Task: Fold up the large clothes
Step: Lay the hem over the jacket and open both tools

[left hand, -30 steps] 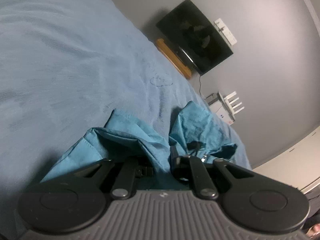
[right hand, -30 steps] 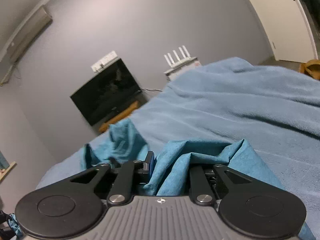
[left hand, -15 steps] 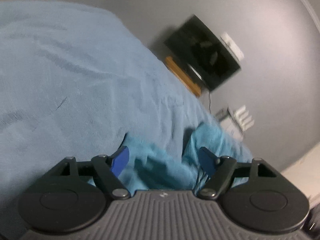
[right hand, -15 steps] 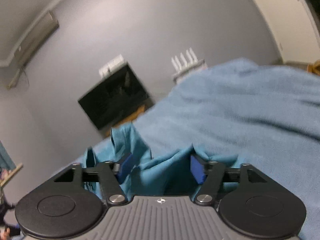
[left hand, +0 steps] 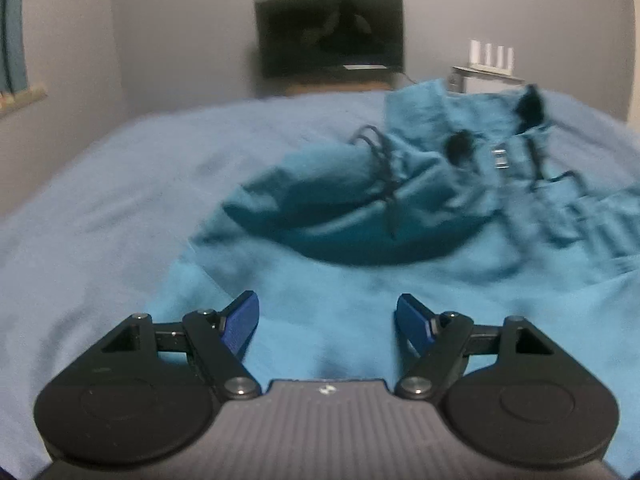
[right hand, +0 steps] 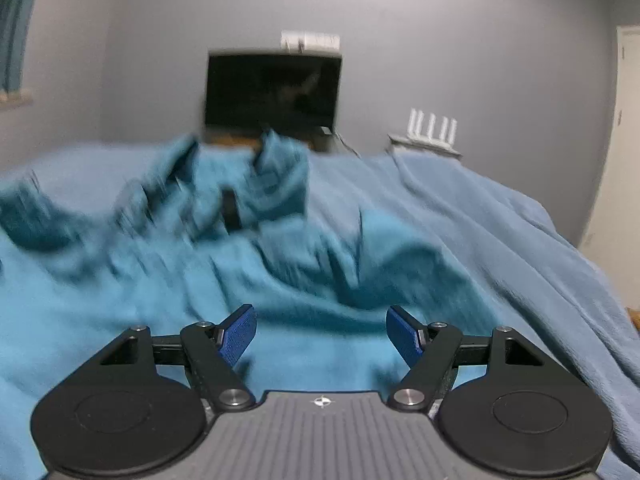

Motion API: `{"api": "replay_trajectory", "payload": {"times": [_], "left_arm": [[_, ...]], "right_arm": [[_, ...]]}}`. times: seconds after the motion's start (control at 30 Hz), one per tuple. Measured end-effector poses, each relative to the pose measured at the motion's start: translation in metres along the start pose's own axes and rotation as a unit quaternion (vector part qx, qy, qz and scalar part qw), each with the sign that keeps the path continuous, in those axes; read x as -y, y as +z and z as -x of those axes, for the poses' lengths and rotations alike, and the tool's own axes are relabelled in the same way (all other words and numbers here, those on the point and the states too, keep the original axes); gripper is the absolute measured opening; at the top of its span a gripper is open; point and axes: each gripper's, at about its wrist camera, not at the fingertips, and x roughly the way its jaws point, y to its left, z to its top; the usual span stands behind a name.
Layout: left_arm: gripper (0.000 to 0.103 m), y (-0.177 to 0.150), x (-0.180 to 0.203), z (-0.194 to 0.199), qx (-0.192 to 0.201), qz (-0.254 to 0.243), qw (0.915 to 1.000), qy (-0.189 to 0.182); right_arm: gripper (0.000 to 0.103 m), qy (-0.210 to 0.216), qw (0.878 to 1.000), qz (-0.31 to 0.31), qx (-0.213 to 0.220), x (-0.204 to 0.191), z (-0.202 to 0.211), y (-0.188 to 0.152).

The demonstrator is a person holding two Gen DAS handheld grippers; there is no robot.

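A teal garment [left hand: 360,216] with dark drawstrings lies crumpled on the light blue bed cover [left hand: 100,200]. It fills the near and right part of the left wrist view and the left and middle of the right wrist view [right hand: 180,264], blurred by motion. My left gripper [left hand: 326,322] is open and empty, just above the garment's near edge. My right gripper [right hand: 322,330] is open and empty too, over the garment's near part.
The bed cover [right hand: 500,240] spreads to the right and slopes down at the edge. A black TV [left hand: 330,34] on a wooden stand and a white router [left hand: 490,56] stand by the grey far wall. A door [right hand: 624,128] is at far right.
Both grippers were shut on the teal garment one second ago. They opened, let it drop onto the bed and pulled back. Both views have swung level toward the far wall.
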Motion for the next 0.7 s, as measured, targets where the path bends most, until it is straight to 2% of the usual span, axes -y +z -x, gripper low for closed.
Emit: {"api": "replay_trajectory", "payload": {"times": [0.07, 0.13, 0.2, 0.23, 0.33, 0.47, 0.53, 0.63, 0.7], "left_arm": [[0.075, 0.000, -0.002, -0.004, 0.014, 0.002, 0.9997, 0.021], [0.075, 0.004, -0.004, -0.003, 0.041, 0.012, 0.9985, 0.034], [0.075, 0.010, -0.005, -0.004, 0.066, 0.013, 0.9968, 0.044], [0.076, 0.013, -0.006, -0.007, 0.064, 0.016, 0.9967, 0.047], [0.077, 0.021, -0.015, -0.033, 0.014, 0.056, 0.9970, 0.051], [0.078, 0.021, -0.030, -0.078, -0.094, 0.110, 0.9887, 0.039], [0.078, 0.024, -0.027, -0.079, -0.096, 0.100, 0.9894, 0.044], [0.078, 0.029, -0.022, -0.060, -0.079, 0.079, 0.9926, 0.047], [0.078, 0.025, -0.022, -0.033, -0.056, 0.075, 0.9949, 0.036]], "right_arm": [[0.074, -0.043, 0.999, 0.016, -0.005, 0.000, -0.012, -0.009], [0.073, -0.078, 0.997, 0.021, 0.012, 0.002, -0.015, -0.013], [0.073, -0.084, 0.996, -0.003, 0.036, 0.013, -0.015, -0.010], [0.073, -0.085, 0.995, -0.016, 0.046, 0.017, -0.016, -0.009], [0.072, -0.097, 0.994, -0.041, 0.027, 0.029, -0.030, -0.010], [0.068, -0.079, 0.991, -0.102, -0.033, 0.052, -0.055, -0.022], [0.068, -0.066, 0.988, -0.128, -0.051, 0.060, -0.063, -0.029], [0.069, -0.067, 0.989, -0.131, -0.033, 0.059, -0.055, -0.029], [0.077, -0.067, 0.989, -0.133, -0.012, 0.055, -0.040, -0.027]]}}
